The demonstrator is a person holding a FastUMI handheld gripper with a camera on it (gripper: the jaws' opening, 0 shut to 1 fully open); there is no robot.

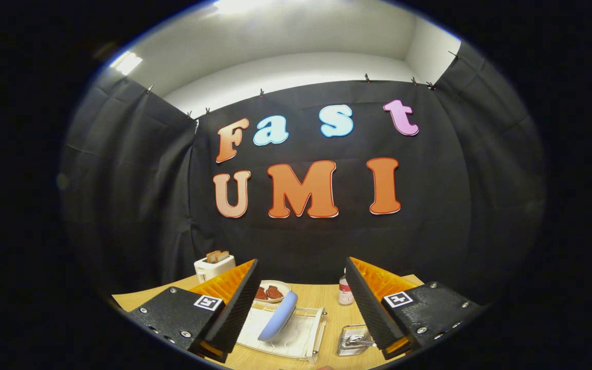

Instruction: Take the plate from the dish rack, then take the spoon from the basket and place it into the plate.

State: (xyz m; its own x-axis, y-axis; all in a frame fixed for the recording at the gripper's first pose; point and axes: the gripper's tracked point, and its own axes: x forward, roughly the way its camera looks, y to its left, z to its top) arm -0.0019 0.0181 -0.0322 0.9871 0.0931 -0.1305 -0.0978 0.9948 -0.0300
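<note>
Tongs (pixel 301 303): spread wide, holding nothing, raised above the desk (pixel 327 298). Plate (pixel 279 322): on edge in rack (pixel 296 341), lower centre, ready for lifting. Basket (pixel 353 340): lower right, spoon (pixel 364 340) inside.

Staged recording booth dressed as a kitchen, not a real home. Evidence: black cloth (pixel 136 169) clipped up as walls on three sides across the middle of the frame, plain white wall and ceiling with strip lights (pixel 127 62) above it at upper left. Kitchen props on a light wooden tabletop (pixel 321 298) at the bottom centre: white dish rack (pixel 296 336) with a blue plate (pixel 279 322) standing in it, small wire basket (pixel 353 340) lower right of it, white toaster (pixel 214 267) with bread at the back left, dish of food (pixel 271 292), small bottle (pixel 346 291)
</note>
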